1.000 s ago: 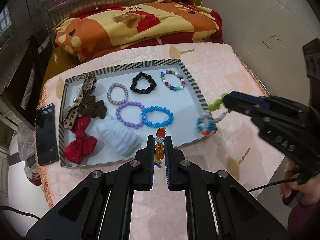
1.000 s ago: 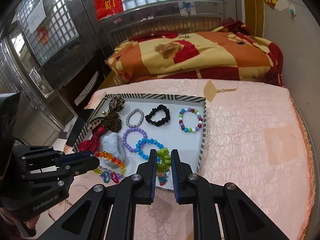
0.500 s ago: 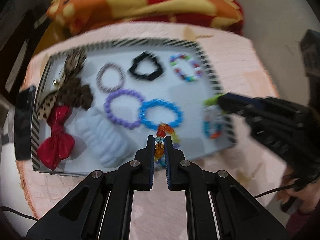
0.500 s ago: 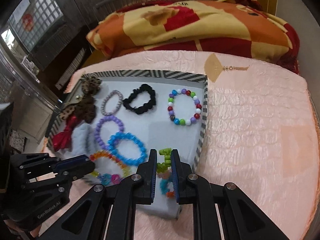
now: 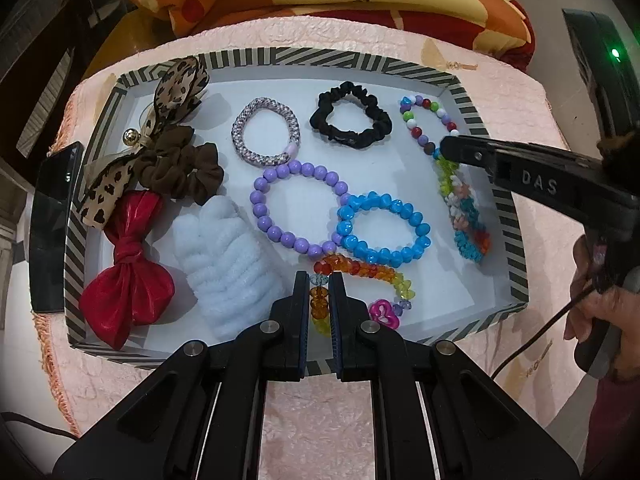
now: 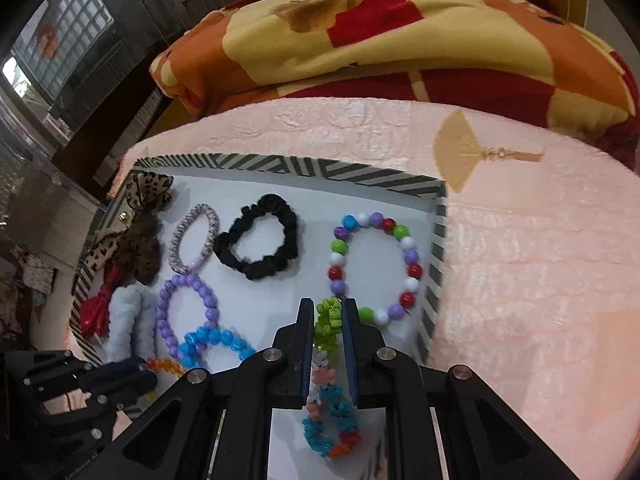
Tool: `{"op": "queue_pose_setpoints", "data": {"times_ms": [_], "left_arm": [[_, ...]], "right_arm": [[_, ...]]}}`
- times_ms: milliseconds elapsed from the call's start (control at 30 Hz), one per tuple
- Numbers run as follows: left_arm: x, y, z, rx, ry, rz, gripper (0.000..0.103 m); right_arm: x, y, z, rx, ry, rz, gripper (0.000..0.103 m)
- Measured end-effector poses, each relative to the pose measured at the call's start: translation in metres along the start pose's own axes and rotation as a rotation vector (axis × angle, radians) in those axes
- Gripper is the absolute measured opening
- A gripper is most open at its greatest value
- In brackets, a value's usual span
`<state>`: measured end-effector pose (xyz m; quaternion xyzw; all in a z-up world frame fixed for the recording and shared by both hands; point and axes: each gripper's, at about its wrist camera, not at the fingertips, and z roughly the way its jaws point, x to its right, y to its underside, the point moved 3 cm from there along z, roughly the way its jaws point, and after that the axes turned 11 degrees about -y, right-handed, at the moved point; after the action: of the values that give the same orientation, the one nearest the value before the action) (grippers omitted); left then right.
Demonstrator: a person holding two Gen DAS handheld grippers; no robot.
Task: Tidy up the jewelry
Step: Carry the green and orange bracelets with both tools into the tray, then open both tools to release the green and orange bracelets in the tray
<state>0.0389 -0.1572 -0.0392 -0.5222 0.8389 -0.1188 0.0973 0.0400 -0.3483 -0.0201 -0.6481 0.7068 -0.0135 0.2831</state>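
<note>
A striped-rim tray (image 5: 500,208) with a white floor holds bracelets and hair ties. My left gripper (image 5: 319,280) is shut on an orange and yellow crystal bracelet (image 5: 360,270) that lies on the tray floor near its front edge. My right gripper (image 6: 328,312) is shut on the green end of a multicoloured spiral bracelet (image 6: 328,420), which lies along the tray's right side (image 5: 464,216). The right gripper also shows in the left wrist view (image 5: 444,150). A blue bead bracelet (image 5: 384,228) and a purple one (image 5: 296,208) lie between them.
In the tray are also a black scrunchie (image 5: 352,120), a mixed-colour bead bracelet (image 6: 376,268), a grey braided band (image 5: 266,132), a pale fluffy band (image 5: 224,268), a red bow (image 5: 128,272) and a leopard bow (image 5: 176,92). A phone (image 5: 52,224) lies left of the tray. A blanket (image 6: 380,40) lies behind.
Both grippers have moved forward and down over the tray. The two bracelets, held in the air before, now rest on the tray floor.
</note>
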Motion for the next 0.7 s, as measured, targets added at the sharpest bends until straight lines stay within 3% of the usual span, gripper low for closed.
{"op": "queue_pose_setpoints", "data": {"times_ms": [67,200,367,533,700], "left_arm": [[0.001,-0.001,0.002,0.002,-0.009,-0.002,0.008],[0.002,-0.002,0.002,0.011,-0.024,-0.003,0.008],[0.005,-0.001,-0.003,0.025,-0.013,0.0,0.023],[0.003,0.002,-0.012,0.045,-0.012,-0.011,0.037],[-0.003,0.009,-0.022,0.071,-0.033,-0.033,0.042]], "right_arm": [[0.002,-0.001,0.001,0.001,0.0,0.009,0.013],[0.005,-0.002,-0.006,0.023,-0.005,0.034,0.034],[-0.002,0.009,-0.032,0.082,-0.02,0.063,0.034],[-0.015,0.03,-0.051,0.128,0.011,0.081,0.042],[-0.025,0.05,-0.065,0.156,0.049,0.111,0.042]]}}
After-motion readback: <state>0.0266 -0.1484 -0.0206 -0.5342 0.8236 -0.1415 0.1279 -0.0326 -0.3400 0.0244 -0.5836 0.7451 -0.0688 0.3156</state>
